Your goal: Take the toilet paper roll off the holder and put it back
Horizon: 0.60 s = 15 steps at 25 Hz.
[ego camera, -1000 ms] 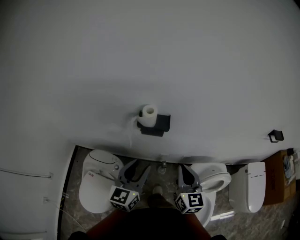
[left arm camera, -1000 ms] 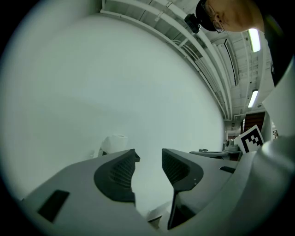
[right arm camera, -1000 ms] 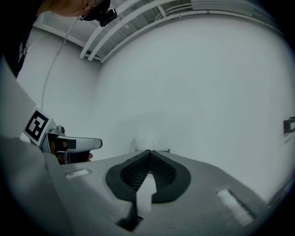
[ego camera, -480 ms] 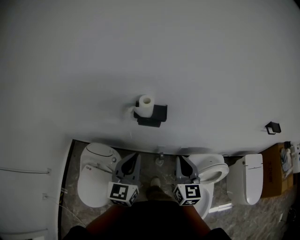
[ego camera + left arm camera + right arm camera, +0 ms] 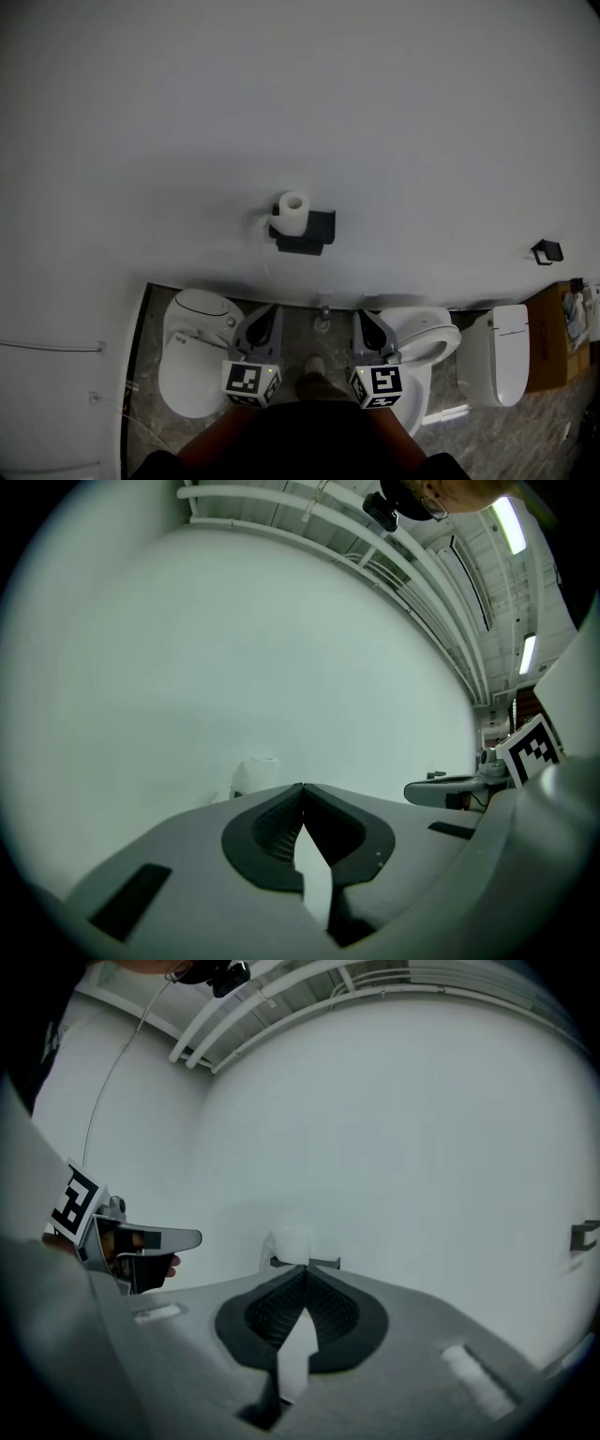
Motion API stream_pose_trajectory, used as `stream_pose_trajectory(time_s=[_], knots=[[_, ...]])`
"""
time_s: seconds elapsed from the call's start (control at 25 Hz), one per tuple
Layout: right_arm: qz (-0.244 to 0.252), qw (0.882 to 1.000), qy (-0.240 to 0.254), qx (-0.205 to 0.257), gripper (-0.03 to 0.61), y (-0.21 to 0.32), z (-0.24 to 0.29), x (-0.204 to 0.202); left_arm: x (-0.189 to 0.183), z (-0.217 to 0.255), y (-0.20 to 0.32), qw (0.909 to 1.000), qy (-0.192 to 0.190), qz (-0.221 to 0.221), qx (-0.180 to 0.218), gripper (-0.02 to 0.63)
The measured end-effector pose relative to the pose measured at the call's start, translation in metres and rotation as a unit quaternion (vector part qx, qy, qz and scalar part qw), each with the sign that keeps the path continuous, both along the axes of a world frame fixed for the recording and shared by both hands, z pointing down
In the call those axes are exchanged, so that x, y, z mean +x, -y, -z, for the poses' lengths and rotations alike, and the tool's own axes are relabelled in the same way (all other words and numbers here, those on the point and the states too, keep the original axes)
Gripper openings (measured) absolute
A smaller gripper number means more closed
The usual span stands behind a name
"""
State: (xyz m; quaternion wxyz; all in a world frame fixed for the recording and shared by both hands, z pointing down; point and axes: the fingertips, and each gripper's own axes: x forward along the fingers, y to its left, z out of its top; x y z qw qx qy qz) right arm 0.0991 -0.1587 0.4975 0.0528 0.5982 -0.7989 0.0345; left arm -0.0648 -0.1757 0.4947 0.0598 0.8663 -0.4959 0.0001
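The white toilet paper roll (image 5: pixel 292 214) sits on a black holder (image 5: pixel 311 234) fixed to the white wall, well ahead of both grippers. My left gripper (image 5: pixel 268 311) is shut with nothing between its jaws, down and left of the roll. My right gripper (image 5: pixel 362 316) is shut and empty too, down and right of it. In the left gripper view the roll (image 5: pixel 257 772) shows just beyond the closed left gripper (image 5: pixel 302 787). In the right gripper view the roll (image 5: pixel 294 1240) and holder (image 5: pixel 322 1262) lie straight past the closed right gripper (image 5: pixel 305 1267).
On the marbled floor below stand a closed white toilet (image 5: pixel 192 364) at left, an open one (image 5: pixel 424 345) at right, and a third (image 5: pixel 507 361) further right. A second black holder (image 5: pixel 547 251) hangs on the wall far right, above a brown box (image 5: pixel 555 349).
The left gripper's jaws, spread a second ago, have come together. Both grippers sit a little higher and closer together in the head view.
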Motion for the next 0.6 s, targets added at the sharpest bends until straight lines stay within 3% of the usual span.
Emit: stream_pose_trajectory(time_s=[0.6], knots=[[-0.009, 1.000, 0.004, 0.009, -0.003, -0.0016, -0.0021, -0.0028, 0.0023, -0.0084, -0.0058, 0.9996, -0.018, -0.017, -0.012, 0.018]])
